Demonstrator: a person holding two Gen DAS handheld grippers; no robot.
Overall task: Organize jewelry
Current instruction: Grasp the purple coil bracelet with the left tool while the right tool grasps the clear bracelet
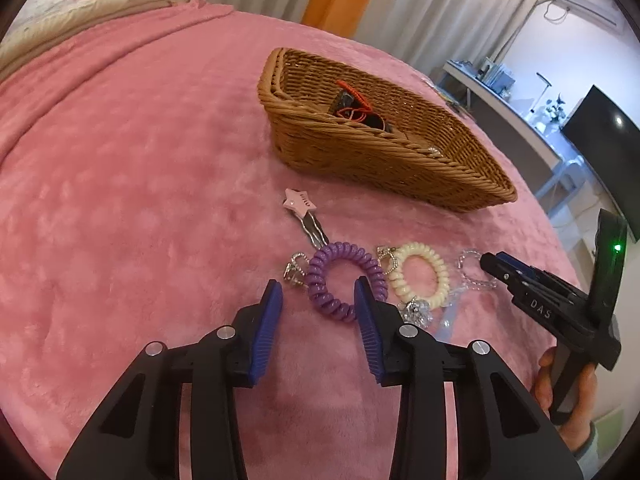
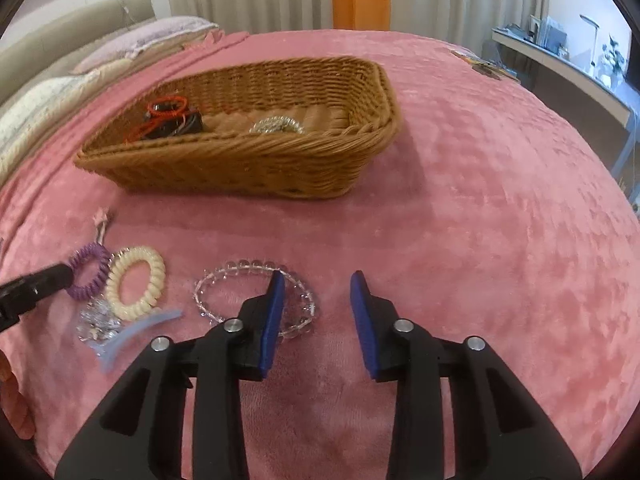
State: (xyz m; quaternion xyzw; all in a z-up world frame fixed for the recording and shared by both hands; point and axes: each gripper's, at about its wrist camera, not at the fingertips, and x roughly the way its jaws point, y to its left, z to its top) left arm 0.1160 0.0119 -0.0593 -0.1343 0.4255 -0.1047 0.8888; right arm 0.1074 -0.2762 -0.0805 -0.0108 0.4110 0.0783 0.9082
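Beside the basket's [image 2: 240, 160] near rim, both tools [image 1: 318, 294] [image 2: 318, 286] spread apart, empty, over open pink blanket [image 2: 480, 240].

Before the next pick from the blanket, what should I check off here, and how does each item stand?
1. Left gripper open: ok.
2. Purple coil tie between its fingers: not ok, only its near side lies between them.
3. Right gripper open: ok.
4. Clear bead bracelet between the right fingers: not ok, the left finger overlaps it and the rest lies left of the gap.
5. Basket has free floor: ok, bare wicker between its contents.
6. Cream coil tie clear of the purple one: cannot tell, they look touching.
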